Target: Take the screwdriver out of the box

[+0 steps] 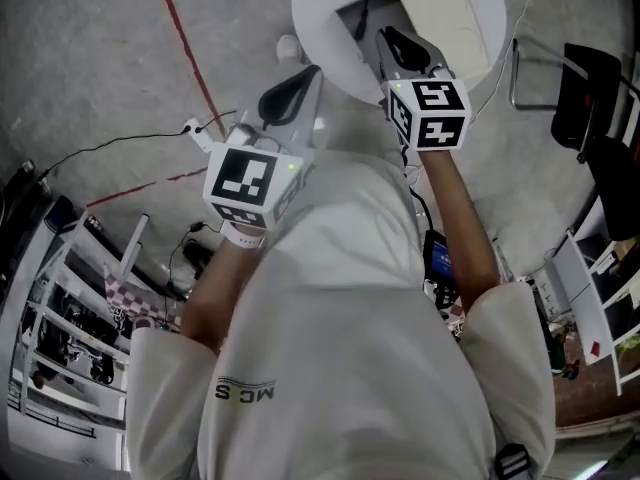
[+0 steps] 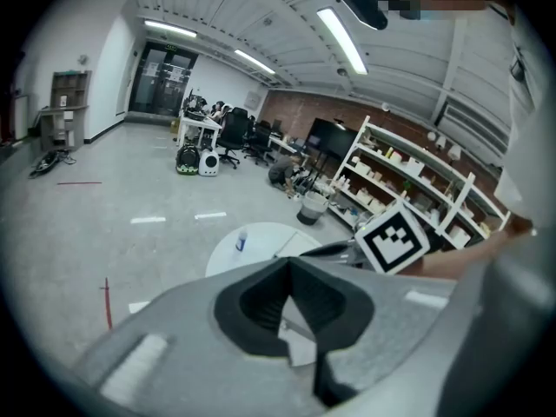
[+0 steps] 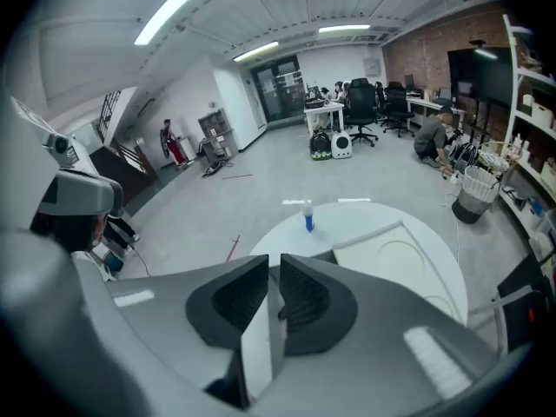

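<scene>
Cannot make out the screwdriver in any view. Presumed inside the box [image 3: 382, 250], in the dark open half beside the raised pale lid; contents too dim and too small to tell.

Handling, as a judgement only:
- Expect a light, rigid tool with a hard, smooth metal shaft and a thicker handle.
- Expect the shaft to slip or roll between pads, and the handle to give the better purchase.
- Recommend a grip across the handle near its middle, jaws square to its length, then a straight lift clear of the box wall.
- Not fragile. Main risks are rolling out of the pads or snagging on the box edge.

Right hand-held gripper [image 3: 274, 261]: clenched to a thin slit with nothing between the pads. Held above the near edge of the round white surface [image 3: 287, 233] and aimed toward the box, apart from it. Needs to open before any grasp.

Left hand-held gripper [image 2: 288, 263]: tips pressed together and empty. Held just beside the right one, off the near-left rim of the surface and mostly over the floor.

Small blue bottle [image 3: 307, 217]: upright at the far side of the surface, well apart from the box and unlikely to obstruct.

Beyond: grey floor [image 1: 90, 58] with a red line [image 1: 185, 38], and shelving at both sides.
</scene>
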Available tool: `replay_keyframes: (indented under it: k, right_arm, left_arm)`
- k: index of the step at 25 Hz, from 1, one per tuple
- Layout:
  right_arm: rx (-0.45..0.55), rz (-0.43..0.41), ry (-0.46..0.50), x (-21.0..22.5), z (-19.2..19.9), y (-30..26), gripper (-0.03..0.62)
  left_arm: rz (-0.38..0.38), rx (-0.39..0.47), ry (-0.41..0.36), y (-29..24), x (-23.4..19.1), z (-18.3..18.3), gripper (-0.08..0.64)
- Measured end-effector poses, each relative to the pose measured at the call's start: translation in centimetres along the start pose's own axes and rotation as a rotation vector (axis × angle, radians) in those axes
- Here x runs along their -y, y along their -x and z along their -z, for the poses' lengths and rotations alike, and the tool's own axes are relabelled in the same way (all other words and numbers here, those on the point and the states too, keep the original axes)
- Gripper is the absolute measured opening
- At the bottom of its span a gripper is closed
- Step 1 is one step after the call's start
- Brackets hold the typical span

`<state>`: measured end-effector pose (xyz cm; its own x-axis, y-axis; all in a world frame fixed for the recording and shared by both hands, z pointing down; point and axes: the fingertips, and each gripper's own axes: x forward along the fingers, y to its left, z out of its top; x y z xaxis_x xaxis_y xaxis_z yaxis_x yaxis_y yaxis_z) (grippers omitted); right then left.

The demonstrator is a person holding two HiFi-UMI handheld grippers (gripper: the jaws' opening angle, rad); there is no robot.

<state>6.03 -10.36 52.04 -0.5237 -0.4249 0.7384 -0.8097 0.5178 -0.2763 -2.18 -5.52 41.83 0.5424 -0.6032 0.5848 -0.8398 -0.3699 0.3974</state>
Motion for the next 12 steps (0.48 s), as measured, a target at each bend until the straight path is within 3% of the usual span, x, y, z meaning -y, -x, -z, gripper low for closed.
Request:
replay_keyframes:
  k: [12]
  right_arm:
    - [-0.181,-0.048,-0.006,2.3,4.6,-8.4,0.066]
  left_arm:
    - [-0.044,-0.027,0.075,-4.8,-2.8,3.7,0.002]
